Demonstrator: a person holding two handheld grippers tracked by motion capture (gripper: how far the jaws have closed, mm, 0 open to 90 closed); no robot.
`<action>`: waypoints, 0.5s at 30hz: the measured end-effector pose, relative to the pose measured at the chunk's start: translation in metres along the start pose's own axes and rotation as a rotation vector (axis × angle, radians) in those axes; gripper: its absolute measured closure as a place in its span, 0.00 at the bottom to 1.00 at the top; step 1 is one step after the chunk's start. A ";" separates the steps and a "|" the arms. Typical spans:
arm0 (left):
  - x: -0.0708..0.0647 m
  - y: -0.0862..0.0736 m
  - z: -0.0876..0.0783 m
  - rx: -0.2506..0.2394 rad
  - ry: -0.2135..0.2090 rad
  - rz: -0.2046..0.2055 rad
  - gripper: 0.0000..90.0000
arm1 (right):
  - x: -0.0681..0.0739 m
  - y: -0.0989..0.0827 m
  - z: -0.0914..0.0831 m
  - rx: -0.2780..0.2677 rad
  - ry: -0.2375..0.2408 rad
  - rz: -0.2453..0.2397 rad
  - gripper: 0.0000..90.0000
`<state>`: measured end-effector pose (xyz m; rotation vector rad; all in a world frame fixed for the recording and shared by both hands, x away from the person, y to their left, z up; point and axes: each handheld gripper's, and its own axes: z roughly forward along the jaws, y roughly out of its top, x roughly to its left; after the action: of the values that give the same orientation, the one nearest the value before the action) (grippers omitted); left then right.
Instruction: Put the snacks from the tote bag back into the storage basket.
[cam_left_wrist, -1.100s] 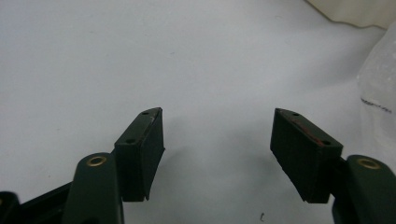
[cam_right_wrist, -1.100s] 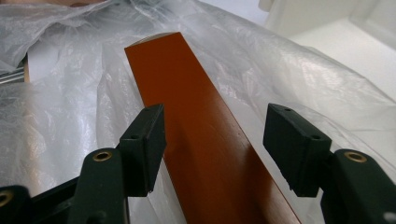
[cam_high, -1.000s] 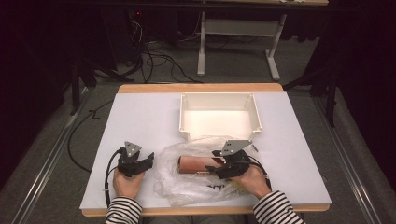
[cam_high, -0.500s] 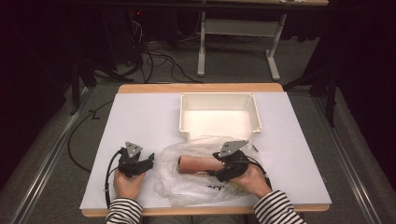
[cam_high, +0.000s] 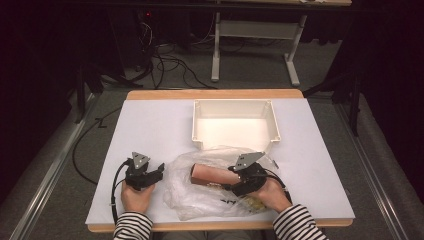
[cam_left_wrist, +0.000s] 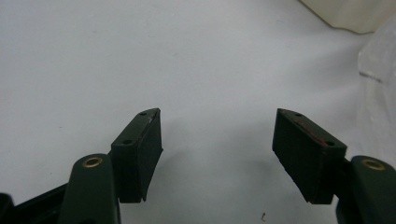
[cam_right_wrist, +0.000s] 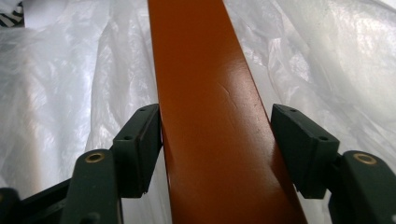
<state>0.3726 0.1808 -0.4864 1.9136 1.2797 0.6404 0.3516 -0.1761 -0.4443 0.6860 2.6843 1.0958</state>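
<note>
1. The right gripper (cam_high: 239, 182) sits at the near right of the table (cam_high: 150, 125), over a crumpled clear plastic bag (cam_high: 200, 197).
2. Its jaws straddle one end of an orange-brown block (cam_high: 212, 175), a long, smooth bar that lies across the top of the bag and points left from the gripper.
3. In the right gripper view the block (cam_right_wrist: 205, 121) runs up the middle between the two black pads (cam_right_wrist: 144, 144); both pads sit against its long sides, so the claw is clamped on the block. The jaws have just been closing a little onto it.
4. The bag (cam_right_wrist: 70, 93) spreads out pale and wrinkled on both sides of the block in that view.
5. The left gripper (cam_high: 159, 171) rests at the near left of the table, just left of the bag and apart from the block.
6. In the left gripper view its jaws stand wide apart over bare white tabletop (cam_left_wrist: 187, 60), with nothing between them.
7. A white open bin (cam_high: 235, 106) stands at the far middle of the table, just beyond the bag.
</note>
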 end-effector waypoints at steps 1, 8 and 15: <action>0.000 0.000 0.000 0.000 0.001 0.002 0.37 | 0.000 0.000 0.000 0.001 0.002 0.001 0.41; -0.001 0.000 0.000 0.006 0.000 0.005 0.37 | -0.002 -0.001 0.001 0.011 0.012 -0.001 0.41; -0.001 0.001 0.001 0.013 0.001 0.008 0.37 | -0.001 -0.001 0.002 0.013 0.010 -0.020 0.43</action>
<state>0.3735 0.1792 -0.4868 1.9298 1.2811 0.6389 0.3531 -0.1763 -0.4469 0.6570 2.7029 1.0801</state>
